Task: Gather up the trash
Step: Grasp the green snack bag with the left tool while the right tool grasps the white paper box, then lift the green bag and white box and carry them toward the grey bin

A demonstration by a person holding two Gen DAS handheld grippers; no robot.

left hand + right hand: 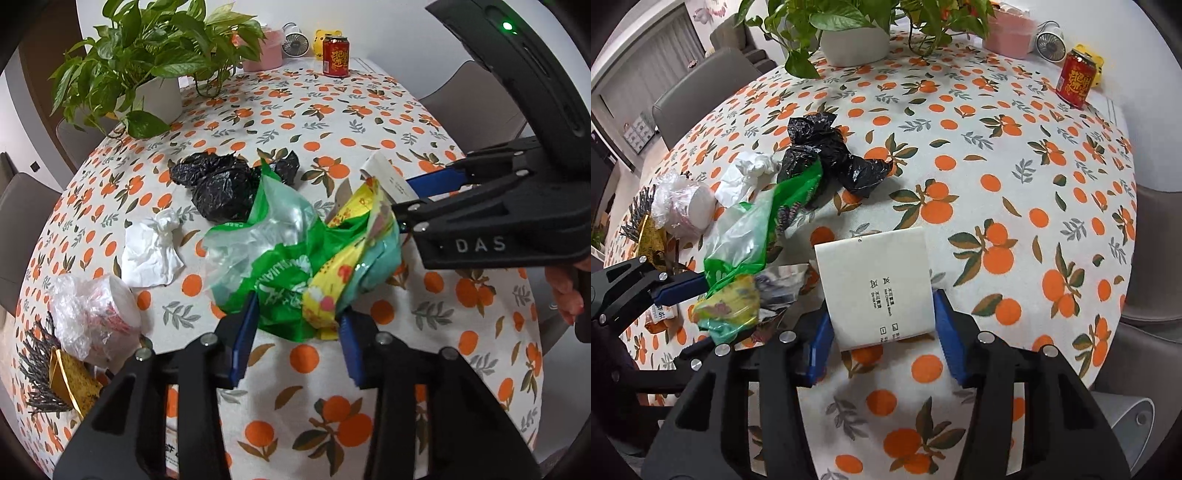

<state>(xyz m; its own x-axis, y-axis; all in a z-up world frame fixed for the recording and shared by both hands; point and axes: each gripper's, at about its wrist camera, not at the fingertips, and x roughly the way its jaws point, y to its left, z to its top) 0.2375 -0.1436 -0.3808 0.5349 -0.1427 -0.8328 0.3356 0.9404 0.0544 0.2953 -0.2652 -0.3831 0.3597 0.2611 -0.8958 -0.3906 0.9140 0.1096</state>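
Far left on the tablecloth (332,110): a plastic-wrapped cup (96,314), half cut off by dried sprigs, then a crumpled tissue (151,251) and a black bag (218,184). Centre: left gripper (297,328), jaws spread moderately, pinches a bundle of green bag (280,288) and yellow wrapper (332,280), lifted off the cloth. Right: right gripper (879,328), jaws spread wide, grips a white card (875,284) by both edges, beside the bundle. The card's small print is unreadable. A silvery scrap under the bundle is hard to make out.
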